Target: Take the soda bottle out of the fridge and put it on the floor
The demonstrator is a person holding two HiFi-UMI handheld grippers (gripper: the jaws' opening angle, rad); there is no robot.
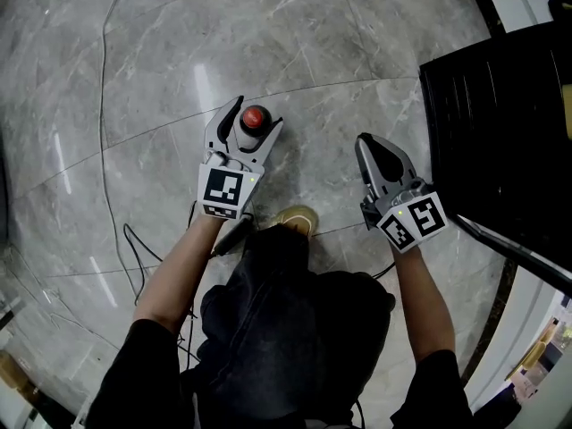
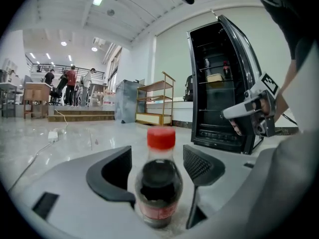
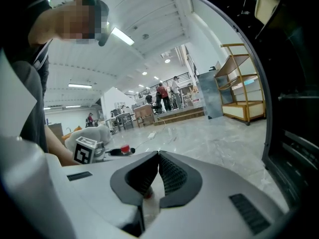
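Grey marble floor point(image 1: 357, 43) lies beneath me; my left claw point(image 1: 253, 121), spread wide, pinches the soda bottle point(image 2: 159, 183) by its body, while my right claw point(image 3: 158, 157) is pressed together, empty.

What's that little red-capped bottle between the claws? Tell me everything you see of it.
The soda bottle is small, clear plastic, filled with dark drink, with a red cap and a red label low down. It stands upright between the left gripper's parted jaws, over the grey marble floor. Whether the pads press on it, I cannot tell.
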